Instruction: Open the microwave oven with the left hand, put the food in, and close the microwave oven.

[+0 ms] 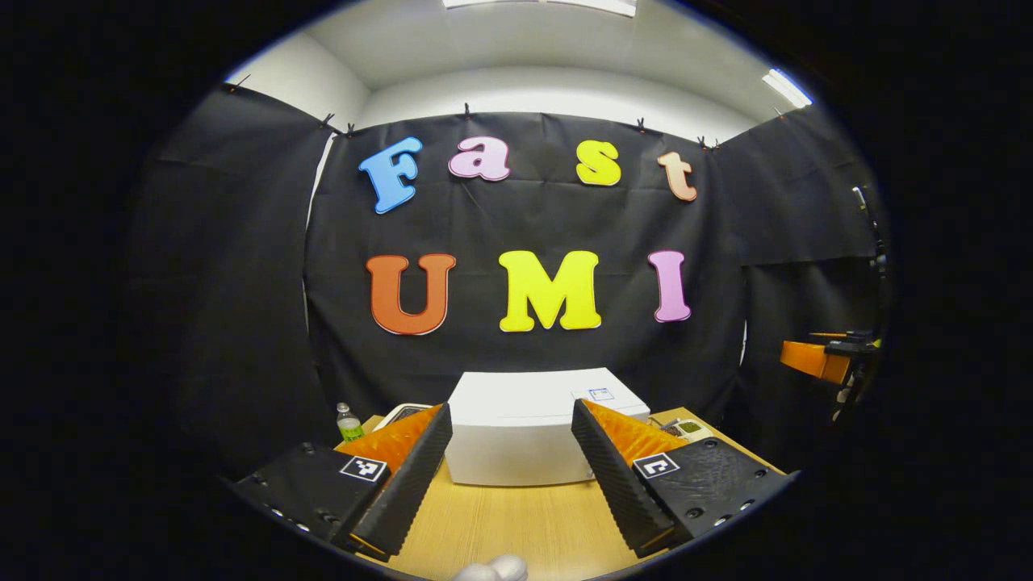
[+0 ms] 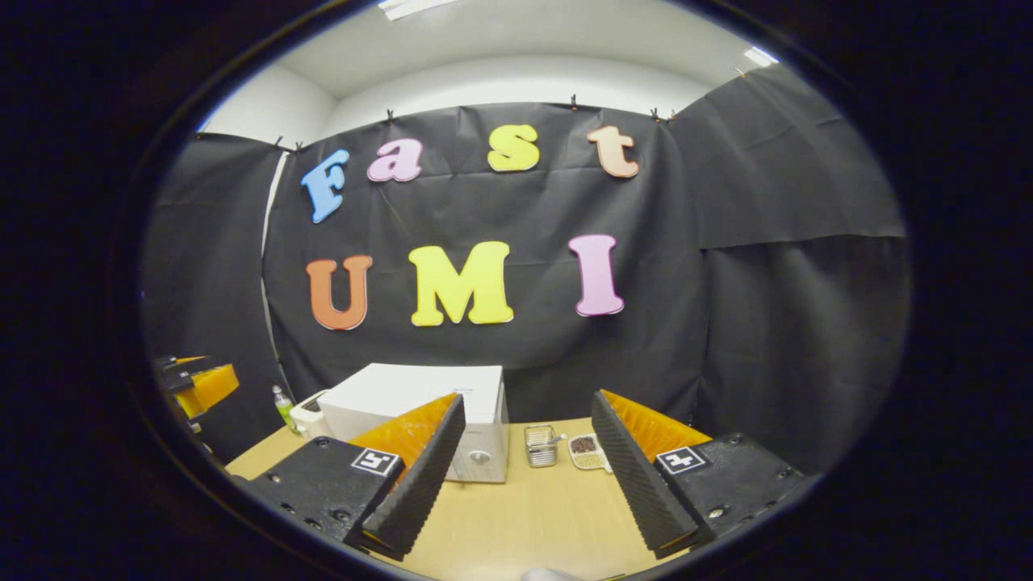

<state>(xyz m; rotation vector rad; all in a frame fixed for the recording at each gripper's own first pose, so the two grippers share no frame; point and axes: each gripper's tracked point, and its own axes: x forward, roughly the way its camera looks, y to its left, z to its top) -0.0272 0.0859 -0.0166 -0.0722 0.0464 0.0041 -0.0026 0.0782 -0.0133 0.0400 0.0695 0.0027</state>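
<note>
Microwave [image 1: 524,428] sits at the back of the counter [image 1: 516,524], close to the booth wall, door shut, white casing facing forward; in the right gripper view the microwave [image 2: 420,415] shows a round knob on its front right panel. Landmark for all positions below: the microwave. Left of it and just beside: a small white appliance [image 2: 308,415], and further left a green bottle [image 1: 349,423]. Right of it: a small metal basket [image 2: 541,445], then a white tray of food [image 2: 587,452] with dark and pale portions, both near but not touching the microwave. My reading: the food is parked on the right so the right gripper can fetch it while the left handles the door, as the task asks. Left gripper [image 1: 512,472] hangs in front of the microwave, above the counter, roughly centred on its front, which looks like a staging position for the door; jaws spread wide, holding nothing, touching nothing. Right gripper [image 2: 529,480] hangs in front and to the right of the microwave, aimed about at the basket and tray; jaws likewise spread wide and empty. Each is well short of its target. Door not yet opened, food not yet picked up; judged to be the very start of the task. Door handle or latch type cannot be made out.
</note>
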